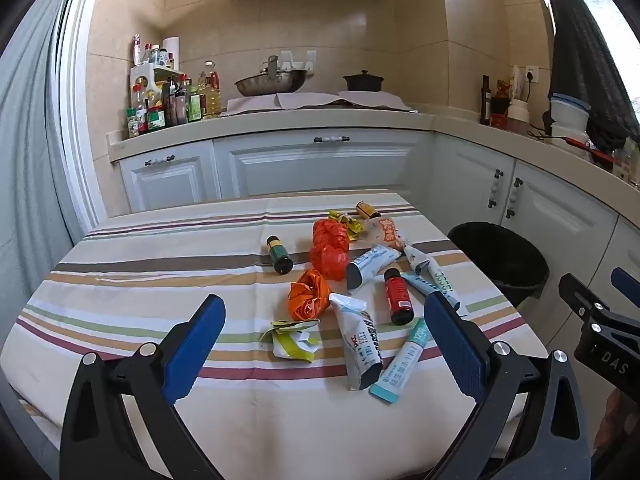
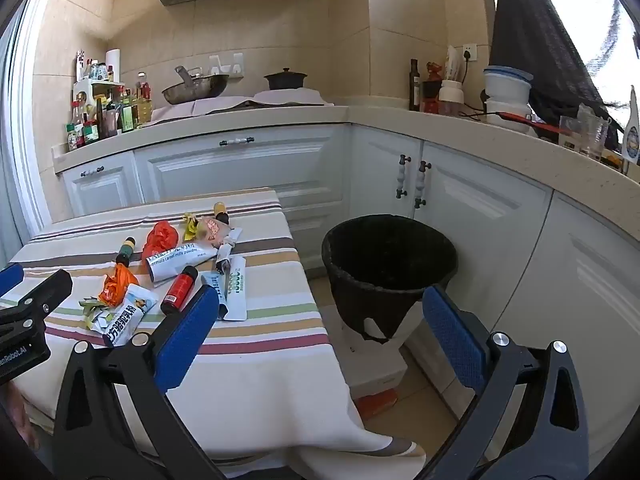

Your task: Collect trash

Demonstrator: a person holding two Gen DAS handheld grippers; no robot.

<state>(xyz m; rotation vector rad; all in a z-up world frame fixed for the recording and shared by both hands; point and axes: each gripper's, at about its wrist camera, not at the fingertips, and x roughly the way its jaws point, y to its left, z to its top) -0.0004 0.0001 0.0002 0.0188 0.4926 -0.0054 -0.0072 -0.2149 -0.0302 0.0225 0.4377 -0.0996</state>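
Crinkly orange plastic bag [image 1: 310, 295], mid-frame, looks light and soft, best pinched at its bunched top by the empty, wide-apart left gripper [image 1: 324, 344]; right gripper [image 2: 320, 332] likewise agape.

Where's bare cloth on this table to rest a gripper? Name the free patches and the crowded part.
Free: the left half of the striped tablecloth, left of the green bottle, and the near strip below the yellow wrapper. Crowded: the right-centre, where the orange bags, pouches and red bottle cluster toward the edge nearest the black bin.
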